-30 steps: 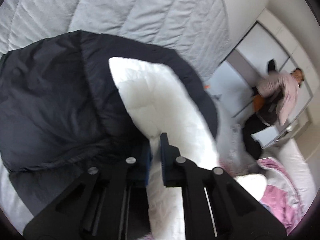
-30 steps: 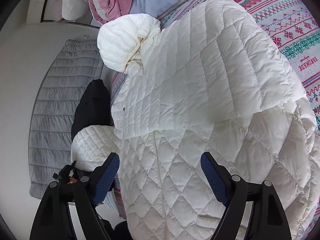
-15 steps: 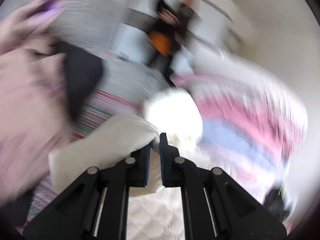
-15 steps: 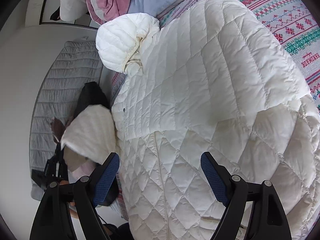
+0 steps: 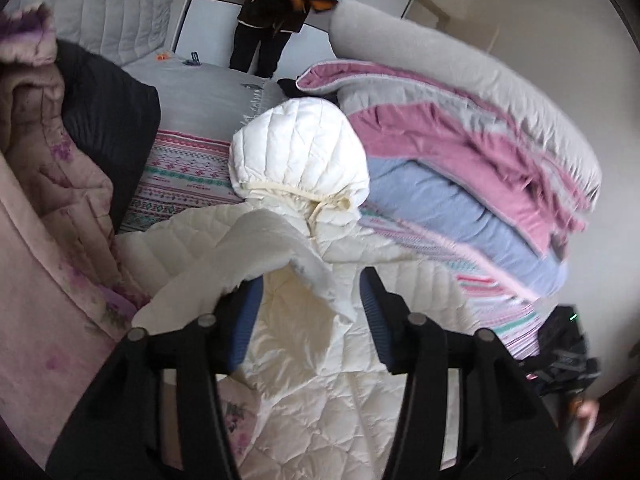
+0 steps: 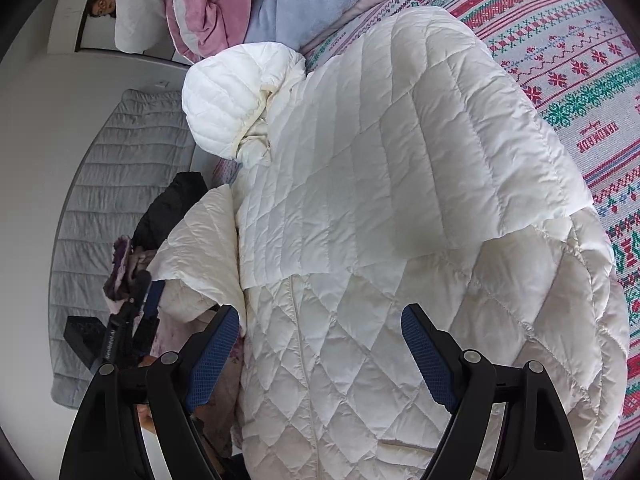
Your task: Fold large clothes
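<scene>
A white quilted hooded jacket [image 6: 380, 208] lies spread on the patterned bedspread [image 6: 580, 60], one sleeve folded across its body. Its hood [image 5: 298, 160] lies at the far end in the left wrist view. My left gripper [image 5: 310, 312] is open over the jacket's left sleeve [image 5: 256, 256], which lies loose between the jaws and rests against the left one. The sleeve also shows in the right wrist view [image 6: 200, 248]. My right gripper [image 6: 320, 348] is open and empty above the jacket's lower front.
A pile of pink, blue and grey blankets [image 5: 460, 152] lies beyond the hood. A black garment [image 5: 108, 120] and a pink floral one [image 5: 44, 240] are at the left. A person [image 5: 280, 8] stands at the far wall. A grey quilted mat [image 6: 104, 208] lies beside the bed.
My left gripper swung from the black garment's side over the white jacket, carrying the sleeve, and has opened. My right gripper has stayed open and nearly still.
</scene>
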`<action>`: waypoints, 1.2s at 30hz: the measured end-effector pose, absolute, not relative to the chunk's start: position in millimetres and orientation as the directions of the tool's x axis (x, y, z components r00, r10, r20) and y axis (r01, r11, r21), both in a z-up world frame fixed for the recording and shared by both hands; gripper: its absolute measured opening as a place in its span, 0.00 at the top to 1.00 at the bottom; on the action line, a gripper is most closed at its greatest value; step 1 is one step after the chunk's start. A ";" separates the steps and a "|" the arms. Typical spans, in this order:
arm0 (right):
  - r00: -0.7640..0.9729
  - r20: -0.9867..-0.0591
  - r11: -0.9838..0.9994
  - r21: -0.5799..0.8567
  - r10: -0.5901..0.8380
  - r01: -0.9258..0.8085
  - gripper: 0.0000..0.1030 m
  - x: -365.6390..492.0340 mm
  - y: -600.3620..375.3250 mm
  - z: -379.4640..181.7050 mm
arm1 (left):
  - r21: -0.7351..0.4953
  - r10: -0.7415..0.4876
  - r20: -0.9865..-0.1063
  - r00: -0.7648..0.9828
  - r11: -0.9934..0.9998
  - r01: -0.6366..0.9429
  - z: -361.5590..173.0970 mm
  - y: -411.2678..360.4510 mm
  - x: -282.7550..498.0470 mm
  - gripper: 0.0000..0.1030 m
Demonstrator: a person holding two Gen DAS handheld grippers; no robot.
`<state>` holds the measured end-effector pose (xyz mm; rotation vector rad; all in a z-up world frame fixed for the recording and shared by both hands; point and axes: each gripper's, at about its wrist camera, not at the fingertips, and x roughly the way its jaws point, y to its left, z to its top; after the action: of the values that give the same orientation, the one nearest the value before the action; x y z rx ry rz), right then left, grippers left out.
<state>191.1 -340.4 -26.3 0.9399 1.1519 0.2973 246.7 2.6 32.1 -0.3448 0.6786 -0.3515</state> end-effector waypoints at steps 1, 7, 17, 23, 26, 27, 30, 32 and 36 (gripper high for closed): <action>0.422 -0.644 0.598 0.760 0.639 0.254 0.18 191.3 -341.4 -26.5 | -0.438 -0.430 -0.534 0.728 0.877 0.196 31.7 8.6 247.8 0.44; 0.427 -0.636 0.587 0.767 0.643 0.257 0.18 194.6 -337.5 -28.6 | -0.558 -0.501 -0.537 0.679 0.814 0.159 16.9 4.9 269.0 0.32; 0.435 -0.679 0.642 0.723 0.592 0.255 0.18 196.9 -339.0 -26.1 | -0.319 -0.535 -0.627 0.566 0.840 0.440 15.8 -91.3 247.4 0.31; 0.448 -0.663 0.626 0.737 0.600 0.253 0.18 197.1 -340.3 -25.7 | -0.340 -0.523 -0.602 0.603 0.852 0.398 30.3 -82.1 256.5 0.28; 0.446 -0.659 0.627 0.741 0.606 0.242 0.18 198.1 -337.8 -24.3 | -0.283 -0.488 -0.616 0.619 0.870 0.404 35.6 -109.5 270.7 0.25; 0.445 -0.657 0.627 0.742 0.609 0.238 0.18 198.3 -338.6 -23.8 | -0.275 -0.488 -0.632 0.602 0.867 0.415 32.0 -124.4 275.1 0.25; 0.468 -0.663 0.635 0.733 0.585 0.244 0.18 197.7 -349.2 -21.7 | -0.194 -0.483 -0.723 0.495 0.829 0.524 7.5 -182.3 271.7 0.25; 0.490 -0.691 0.658 0.701 0.532 0.274 0.18 196.3 -361.5 -21.6 | -0.082 -0.429 -0.777 0.460 0.794 0.602 -10.3 -210.7 253.8 0.25; 0.499 -0.709 0.668 0.681 0.498 0.299 0.18 196.1 -372.4 -21.8 | -0.014 -0.357 -0.812 0.461 0.803 0.596 -18.4 -198.0 239.6 0.25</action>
<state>196.1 -372.4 -21.8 0.8728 1.0772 0.1408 239.6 -198.0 -18.4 0.2898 0.9193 -0.5964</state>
